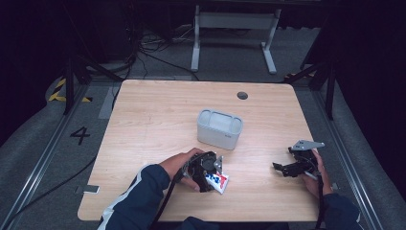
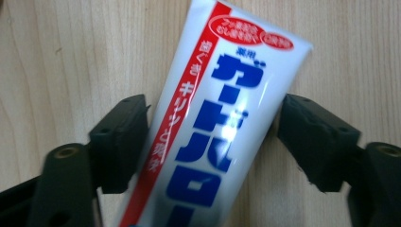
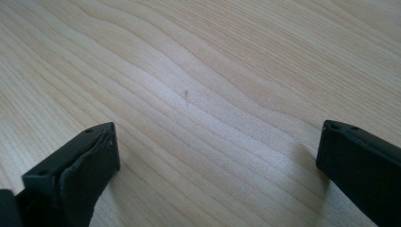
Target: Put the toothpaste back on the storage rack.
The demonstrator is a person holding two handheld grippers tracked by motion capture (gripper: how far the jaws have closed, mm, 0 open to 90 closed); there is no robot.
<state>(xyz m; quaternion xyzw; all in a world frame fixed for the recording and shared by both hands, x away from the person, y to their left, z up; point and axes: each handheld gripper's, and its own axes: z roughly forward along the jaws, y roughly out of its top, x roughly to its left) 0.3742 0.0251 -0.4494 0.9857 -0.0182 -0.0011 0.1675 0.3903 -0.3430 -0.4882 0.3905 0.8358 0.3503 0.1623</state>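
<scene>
A white toothpaste tube [image 2: 222, 123] with a red stripe and blue lettering lies flat on the wooden table [image 1: 158, 115], near its front edge. My left gripper [image 2: 213, 118] points down over it, one black jaw pressed against each long side of the tube. In the high view the tube [image 1: 219, 182] sticks out to the right from under the left gripper [image 1: 214, 176]. My right gripper [image 1: 281, 167] rests low at the right side of the table, jaws spread wide. In its own view the right gripper [image 3: 217, 146] has only bare wood between its jaws.
A white oval-cornered bin [image 1: 219, 128] stands at the table's middle, just behind the left hand. A dark round grommet [image 1: 242, 95] sits near the far edge. A white frame [image 1: 234, 33] and cables lie on the floor beyond.
</scene>
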